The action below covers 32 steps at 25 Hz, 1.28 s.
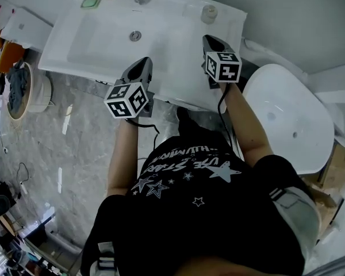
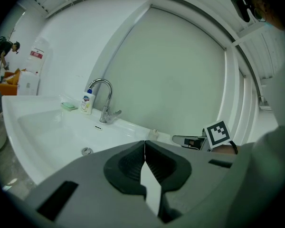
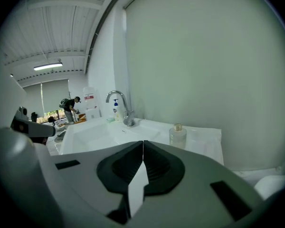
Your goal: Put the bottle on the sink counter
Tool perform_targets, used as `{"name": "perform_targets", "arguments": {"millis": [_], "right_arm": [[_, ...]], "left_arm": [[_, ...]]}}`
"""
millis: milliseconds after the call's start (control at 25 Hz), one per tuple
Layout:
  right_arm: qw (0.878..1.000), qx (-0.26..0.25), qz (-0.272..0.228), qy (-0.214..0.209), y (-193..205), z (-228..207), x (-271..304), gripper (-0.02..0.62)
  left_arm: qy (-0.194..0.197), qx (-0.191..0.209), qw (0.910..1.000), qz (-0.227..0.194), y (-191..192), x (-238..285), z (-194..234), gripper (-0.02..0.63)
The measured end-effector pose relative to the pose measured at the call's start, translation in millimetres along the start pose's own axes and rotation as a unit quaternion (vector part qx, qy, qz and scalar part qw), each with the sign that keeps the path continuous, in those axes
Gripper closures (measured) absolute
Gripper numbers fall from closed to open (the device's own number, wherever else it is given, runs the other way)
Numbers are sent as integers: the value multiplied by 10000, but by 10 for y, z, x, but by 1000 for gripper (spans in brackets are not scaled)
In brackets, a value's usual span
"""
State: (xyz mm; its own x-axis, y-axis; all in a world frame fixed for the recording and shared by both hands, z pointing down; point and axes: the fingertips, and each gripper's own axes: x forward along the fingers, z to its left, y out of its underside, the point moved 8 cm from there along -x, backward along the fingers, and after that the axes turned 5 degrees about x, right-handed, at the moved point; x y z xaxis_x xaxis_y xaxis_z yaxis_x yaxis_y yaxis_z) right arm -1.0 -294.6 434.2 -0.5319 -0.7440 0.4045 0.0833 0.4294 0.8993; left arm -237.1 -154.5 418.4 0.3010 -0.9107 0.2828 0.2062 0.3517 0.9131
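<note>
The left tool (image 1: 142,63) and right tool (image 1: 210,39) both closed together, clear bottle (image 1: 209,13) upright on sink counter (image 1: 171,6)

The person is extending the left forearm (image 1: 119,154) and right forearm (image 1: 248,125) forward, side by side. The left gripper (image 2: 145,144) is keeping its jaws pressed together, empty. The right gripper (image 3: 143,144) is reaching slightly farther ahead, its jaws likewise meeting on nothing.

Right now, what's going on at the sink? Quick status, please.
Left gripper shut, empty; right gripper shut, empty. Small clear bottle upright on the sink counter, right of the basin, neither gripper touching it. Nothing in the way.
</note>
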Motion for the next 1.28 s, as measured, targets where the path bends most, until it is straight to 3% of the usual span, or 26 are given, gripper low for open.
{"name": "perform_targets", "arguments": {"millis": [280, 600, 960, 1280], "right_arm": [[9991, -178, 71, -378, 301, 516, -598, 589], [9989, -117, 96, -439, 661, 919, -1235, 589], [9987, -191, -130, -447, 736, 1072, -1700, 589], [9971, -316, -58, -691, 720, 1047, -1772, 589]], "left_arm": [[40, 14, 10000, 1, 284, -637, -179, 597], [151, 75, 9998, 108, 563, -1238, -376, 597], [313, 72, 9994, 81, 730, -1503, -634, 597], [65, 38, 10000, 22, 753, -1590, -731, 597]]}}
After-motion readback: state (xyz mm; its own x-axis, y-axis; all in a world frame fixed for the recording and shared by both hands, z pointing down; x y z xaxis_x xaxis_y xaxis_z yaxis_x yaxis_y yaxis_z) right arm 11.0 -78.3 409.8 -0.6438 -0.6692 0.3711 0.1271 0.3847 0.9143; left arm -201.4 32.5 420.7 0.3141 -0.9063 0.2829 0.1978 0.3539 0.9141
